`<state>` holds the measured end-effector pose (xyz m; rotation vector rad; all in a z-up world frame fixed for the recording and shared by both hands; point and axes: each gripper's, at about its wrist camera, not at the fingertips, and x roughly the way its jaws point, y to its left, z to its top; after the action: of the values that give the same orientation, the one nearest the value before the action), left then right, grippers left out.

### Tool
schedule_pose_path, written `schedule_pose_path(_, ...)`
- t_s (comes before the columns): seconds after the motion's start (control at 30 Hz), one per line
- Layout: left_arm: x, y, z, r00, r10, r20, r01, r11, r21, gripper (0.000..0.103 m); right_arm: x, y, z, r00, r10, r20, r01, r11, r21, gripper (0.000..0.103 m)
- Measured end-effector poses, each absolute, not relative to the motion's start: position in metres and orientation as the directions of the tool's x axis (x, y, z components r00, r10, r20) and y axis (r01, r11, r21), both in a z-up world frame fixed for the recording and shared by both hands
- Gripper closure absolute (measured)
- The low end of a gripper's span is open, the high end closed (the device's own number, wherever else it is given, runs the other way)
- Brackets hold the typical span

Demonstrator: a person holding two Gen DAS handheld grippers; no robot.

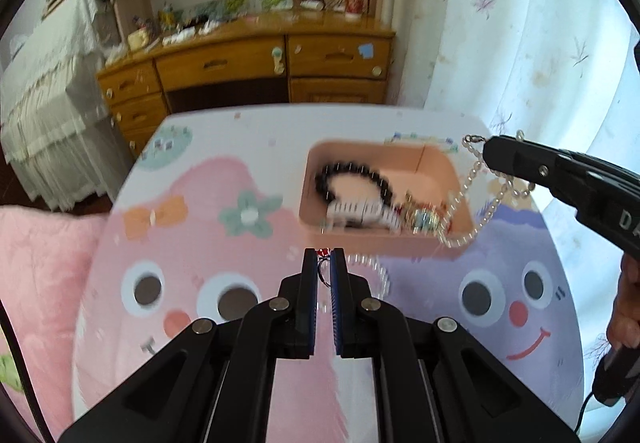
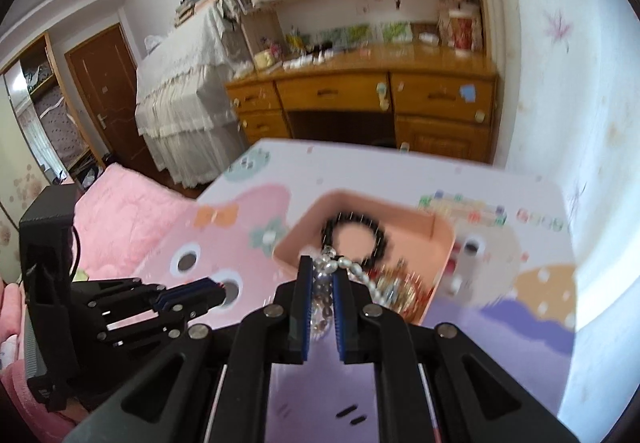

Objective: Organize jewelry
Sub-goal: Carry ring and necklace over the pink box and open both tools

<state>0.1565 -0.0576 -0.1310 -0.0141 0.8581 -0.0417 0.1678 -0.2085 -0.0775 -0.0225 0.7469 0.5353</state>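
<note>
Peach-coloured tray (image 1: 440, 167) sits right of centre on the cartoon-printed bench (image 1: 192, 211), whose left half is bare to its edge. Inside lie a black bead bracelet (image 1: 352, 173), a white piece and some gold trinkets. Coming in from the right of the left wrist view, the right gripper (image 2: 323, 275) pinches a pearl necklace (image 1: 476, 199) trailing over the tray's right rim. Only this view shows the left gripper (image 1: 324, 263), fingers nearly closed on a thin dark wire with red bits.
</note>
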Motion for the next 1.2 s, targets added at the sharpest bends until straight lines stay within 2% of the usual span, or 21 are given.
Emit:
schedule_pose_path(0.3, 0.197, -0.056, -0.084, 0.751, -0.102, -0.652, 0.076, 0.995, -0.069, 0.099, 0.195, -0.218, -0.053, 0.687, 0.444, -0.575, -0.42, 0.889, 0.183, 0.094)
schedule_pose_path(0.53, 0.233, -0.053, -0.072, 0.778, -0.215, -0.59, 0.155, 0.976, -0.151, 0.099, 0.207, -0.225, -0.05, 0.721, 0.411, -0.558, -0.357, 0.91, 0.208, 0.094)
schedule_pose_path(0.6, 0.249, -0.051, -0.08, 0.735, -0.276, -0.62, 0.192, 0.961, -0.2, 0.087, 0.21, -0.226, -0.057, 0.723, 0.401, -0.563, -0.337, 0.916, 0.219, 0.092)
schedule_pose_path(0.67, 0.259, -0.05, -0.09, 0.701, -0.253, -0.667, 0.165, 0.967, -0.193, 0.043, 0.216, -0.227, -0.069, 0.702, 0.383, -0.601, -0.298, 0.924, 0.241, 0.073)
schedule_pose_path(0.7, 0.261, -0.049, -0.093, 0.694, -0.24, -0.678, 0.155, 0.97, -0.185, 0.042, 0.219, -0.227, -0.076, 0.687, 0.357, -0.633, -0.261, 0.934, 0.243, 0.057)
schedule_pose_path(0.73, 0.261, -0.046, -0.096, 0.685, -0.246, -0.686, 0.158, 0.969, -0.189, 0.042, 0.218, -0.227, -0.082, 0.681, 0.332, -0.652, -0.229, 0.943, 0.242, 0.056)
schedule_pose_path(0.83, 0.26, -0.034, -0.104, 0.65, -0.271, -0.71, 0.183, 0.963, -0.2, 0.04, 0.207, -0.226, -0.091, 0.691, 0.293, -0.661, -0.179, 0.955, 0.237, 0.056)
schedule_pose_path(1.2, 0.231, 0.016, -0.151, 0.478, -0.211, -0.853, 0.159, 0.975, -0.153, 0.033, 0.169, -0.209, -0.14, 0.631, 0.189, -0.752, 0.028, 0.964, 0.265, 0.056)
